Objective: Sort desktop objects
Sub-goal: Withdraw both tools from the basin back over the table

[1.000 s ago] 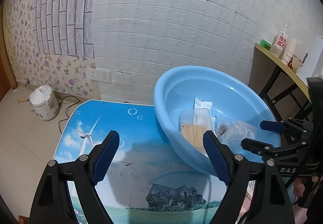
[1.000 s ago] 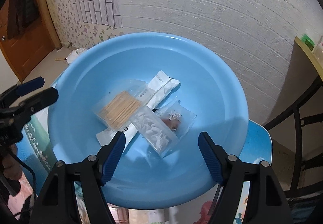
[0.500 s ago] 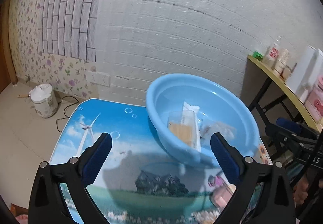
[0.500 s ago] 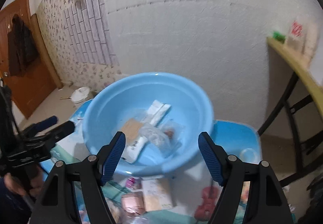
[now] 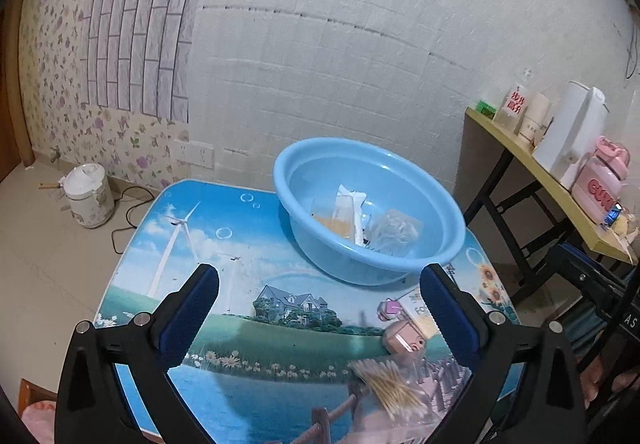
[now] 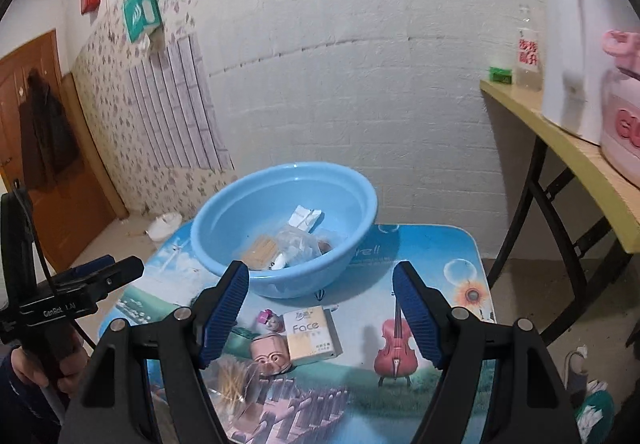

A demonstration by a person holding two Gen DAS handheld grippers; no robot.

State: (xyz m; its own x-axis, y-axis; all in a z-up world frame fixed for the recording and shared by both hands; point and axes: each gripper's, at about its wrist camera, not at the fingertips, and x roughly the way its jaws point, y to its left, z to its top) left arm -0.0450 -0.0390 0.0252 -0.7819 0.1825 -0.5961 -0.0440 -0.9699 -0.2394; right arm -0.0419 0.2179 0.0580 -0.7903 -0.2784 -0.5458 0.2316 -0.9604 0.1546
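Note:
A light blue basin (image 5: 436, 200) (image 6: 224, 216) stands at the far side of the printed table (image 5: 248, 244) (image 6: 444, 280). It holds a toothpick box, a white sachet (image 5: 351, 204) and clear packets (image 5: 394, 230). On the near table lie a tissue pack (image 6: 310, 332), a pink face-shaped item (image 6: 270, 354) (image 5: 402, 340), a small pink item (image 6: 266, 318) and a bag of cotton swabs (image 5: 394, 384) (image 6: 232, 376). My left gripper (image 5: 318, 320) is open and empty above the table. My right gripper (image 6: 320, 318) is open and empty above the loose items.
A side table (image 6: 560, 140) (image 5: 532, 168) on the right carries a white jug (image 6: 568, 56), a bottle and a pink container. A white pot (image 5: 88, 196) stands on the floor at left. The wall is just behind the basin.
Both grippers have pulled back and up from the basin. The near table with the tissue pack, pink items and cotton swabs has come into view. Both stay open.

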